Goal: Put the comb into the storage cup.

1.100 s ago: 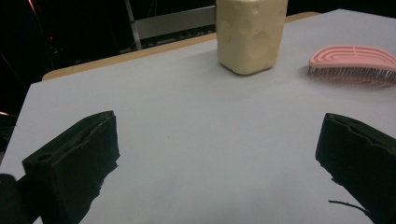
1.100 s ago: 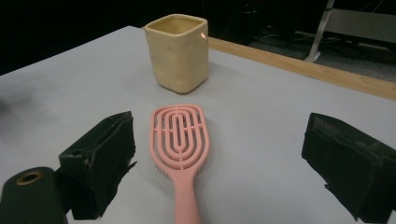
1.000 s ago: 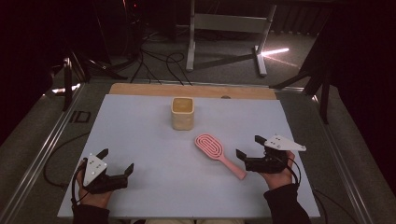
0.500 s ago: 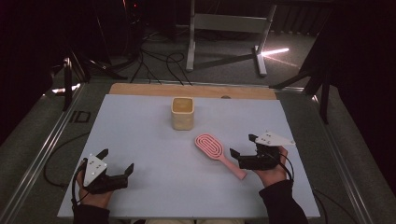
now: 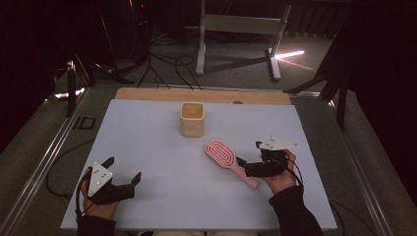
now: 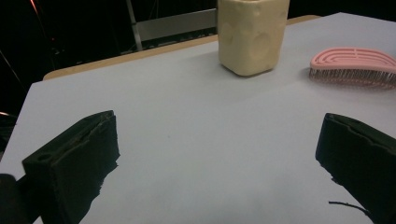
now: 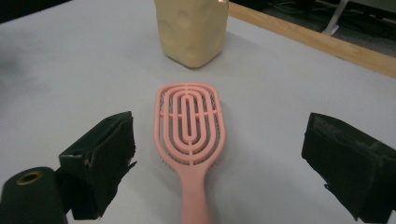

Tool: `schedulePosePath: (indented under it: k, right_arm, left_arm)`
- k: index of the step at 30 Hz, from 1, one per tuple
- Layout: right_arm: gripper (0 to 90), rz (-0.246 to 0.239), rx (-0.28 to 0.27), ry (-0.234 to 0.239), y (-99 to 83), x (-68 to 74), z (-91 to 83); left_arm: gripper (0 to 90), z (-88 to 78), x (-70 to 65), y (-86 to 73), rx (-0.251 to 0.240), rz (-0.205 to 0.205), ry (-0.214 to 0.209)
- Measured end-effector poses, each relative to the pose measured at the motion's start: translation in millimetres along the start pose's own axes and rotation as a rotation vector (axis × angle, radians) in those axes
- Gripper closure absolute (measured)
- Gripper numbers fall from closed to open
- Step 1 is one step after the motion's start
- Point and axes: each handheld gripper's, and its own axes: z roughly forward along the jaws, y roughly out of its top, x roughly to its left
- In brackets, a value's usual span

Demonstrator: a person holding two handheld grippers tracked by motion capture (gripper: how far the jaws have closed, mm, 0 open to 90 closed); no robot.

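Brush [image 7: 190,123]: we log pink plastic, oval slotted head, bristles down, flat on the table [image 5: 147,147] near the cup [image 5: 192,119].
Cup: cream, dimpled.
Right gripper [image 5: 248,167]: jaws spread, straddling the handle.
Left gripper [image 5: 123,173]: jaws released.

From my seat, the cup [image 5: 192,119] stands toward the table's [image 5: 147,147] far side. The hairbrush [image 5: 228,160] lies nearer and to its right, handle between my right gripper's [image 5: 248,166] jaws. My left gripper [image 5: 123,173] sits near-left, well apart.
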Motion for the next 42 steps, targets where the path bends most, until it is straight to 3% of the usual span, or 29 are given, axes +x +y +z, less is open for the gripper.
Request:
schedulePosePath:
  k: [10, 23, 29, 35, 42]
  right_arm:
    - [9.5, -0.041, 0.071, 0.006, 0.3, 1.2, 12.0]
    - [9.5, -0.05, 0.133, 0.018, -0.4, -0.5, 23.9]
    - [9.5, -0.051, 0.163, 0.045, 0.7, 0.0, 29.7]
    - [9.5, -0.057, 0.234, 0.039, 3.0, 0.7, 38.1]
    - [9.6, -0.065, 0.281, 0.052, 3.8, 1.0, 47.8]
  left_arm:
    - [0.1, 0.6, -0.7, -0.5, 0.001, 0.002, 0.003]
    - [0.1, 1.6, -0.8, -1.5, 0.003, -0.003, 0.0]
    - [0.1, 2.2, -0.7, -2.0, 0.003, -0.005, -0.002]
    - [0.1, 3.2, -1.4, -2.3, 0.007, -0.006, -0.008]
    - [0.1, 3.3, -0.8, -2.7, 0.006, -0.011, -0.009]
